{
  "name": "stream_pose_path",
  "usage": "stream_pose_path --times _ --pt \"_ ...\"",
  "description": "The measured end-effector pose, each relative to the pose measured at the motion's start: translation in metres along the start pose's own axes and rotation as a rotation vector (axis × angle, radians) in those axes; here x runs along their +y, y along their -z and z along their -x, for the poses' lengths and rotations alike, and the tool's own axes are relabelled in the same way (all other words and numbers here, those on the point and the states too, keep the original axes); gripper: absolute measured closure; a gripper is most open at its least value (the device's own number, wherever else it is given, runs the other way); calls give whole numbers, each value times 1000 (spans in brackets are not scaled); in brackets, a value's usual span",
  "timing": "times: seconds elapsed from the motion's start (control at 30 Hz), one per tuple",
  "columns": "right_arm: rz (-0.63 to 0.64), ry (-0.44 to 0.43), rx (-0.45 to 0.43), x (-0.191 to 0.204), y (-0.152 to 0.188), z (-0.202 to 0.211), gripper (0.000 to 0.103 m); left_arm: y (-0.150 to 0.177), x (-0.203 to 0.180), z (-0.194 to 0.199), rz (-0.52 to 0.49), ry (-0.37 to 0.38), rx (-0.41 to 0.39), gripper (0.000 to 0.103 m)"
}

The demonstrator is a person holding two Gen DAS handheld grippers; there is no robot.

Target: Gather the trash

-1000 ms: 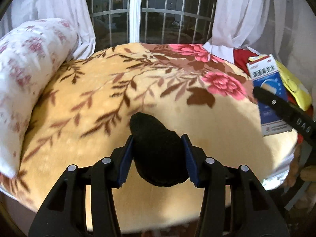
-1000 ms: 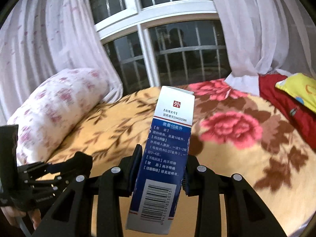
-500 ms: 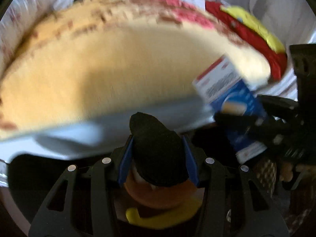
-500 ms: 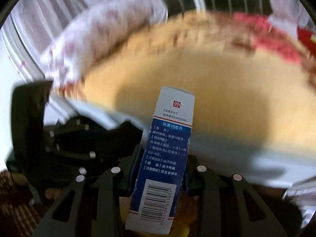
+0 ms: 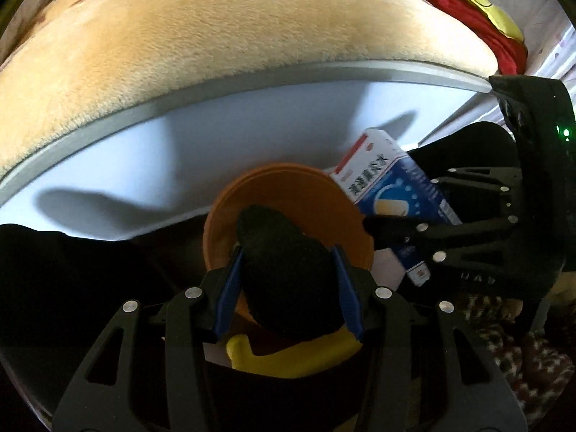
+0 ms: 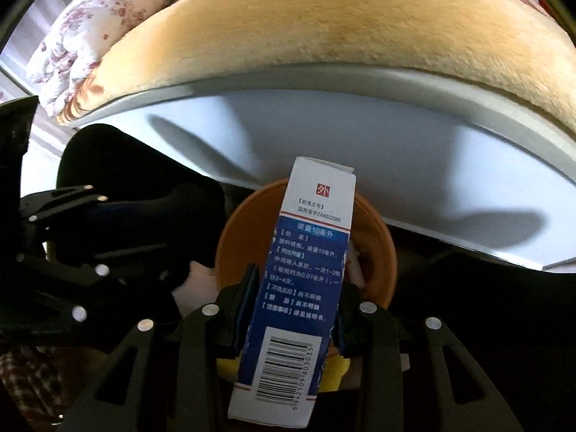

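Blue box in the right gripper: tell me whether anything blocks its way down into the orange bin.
Nothing visible blocks it. The blue box, clamped in the right gripper, hangs over the open orange bin. The left gripper holds a black object over the same bin, alongside.

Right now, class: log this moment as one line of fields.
left hand-held gripper: shut on black wad | right hand-held gripper: shut on blue-and-white carton | both above orange bin beside bed

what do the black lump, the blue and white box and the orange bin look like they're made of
Black lump: probably knit or fleecy fabric, matte and fuzzy at the edges.
Blue and white box: thin printed cardboard, slightly glossy, with sharp folded edges and a barcode.
Orange bin: likely moulded plastic, with a smooth, even-coloured rolled rim.
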State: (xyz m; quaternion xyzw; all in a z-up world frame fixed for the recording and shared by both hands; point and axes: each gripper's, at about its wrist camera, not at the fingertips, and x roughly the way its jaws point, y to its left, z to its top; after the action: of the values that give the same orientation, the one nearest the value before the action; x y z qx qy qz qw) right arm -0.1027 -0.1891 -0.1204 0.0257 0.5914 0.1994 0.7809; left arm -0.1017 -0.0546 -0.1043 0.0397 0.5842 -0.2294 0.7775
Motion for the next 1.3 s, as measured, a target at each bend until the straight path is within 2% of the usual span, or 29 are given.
stream_pose_path --times 0.1,0.13,0.17,0.2,0.3,0.53,0.77,0.83,0.87,0.9,1.03,1.1,1.17,1.3 --pt "-1 4 36 0 2 -8 63 1 1 -1 -3 -4 12 55" --pt "-12 6 44 2 2 -12 57 2 1 -2 -5 -8 22 55" --pt "-20 10 47 -3 3 -12 39 3 1 -3 -7 -15 31 51" --pt "-26 21 45 -4 3 -11 32 2 1 -4 -7 -19 38 46" --pt "-44 33 17 -8 2 -5 31 1 0 -2 -6 -46 49 34" --pt "-73 37 -62 -14 1 17 28 -7 7 20 4 -91 -29 31" --pt "-20 62 -186 -11 -12 54 20 -26 8 59 26 -152 -198 30" --pt "1 86 -241 -9 -18 68 15 -37 11 68 37 -174 -247 30" --pt "9 104 -267 -6 -25 73 7 -40 11 72 43 -182 -264 30" --pt "14 116 -286 -5 -30 75 5 -44 13 78 51 -192 -286 30" --pt "19 193 -380 -5 -51 97 5 -65 14 91 92 -239 -369 29" --pt "2 236 -392 -9 -66 104 5 -75 16 101 118 -263 -426 19" --pt "-27 253 -405 -16 -80 110 5 -83 17 107 142 -278 -480 18" --pt "-66 269 -456 -26 -101 119 5 -97 29 117 182 -292 -529 17"
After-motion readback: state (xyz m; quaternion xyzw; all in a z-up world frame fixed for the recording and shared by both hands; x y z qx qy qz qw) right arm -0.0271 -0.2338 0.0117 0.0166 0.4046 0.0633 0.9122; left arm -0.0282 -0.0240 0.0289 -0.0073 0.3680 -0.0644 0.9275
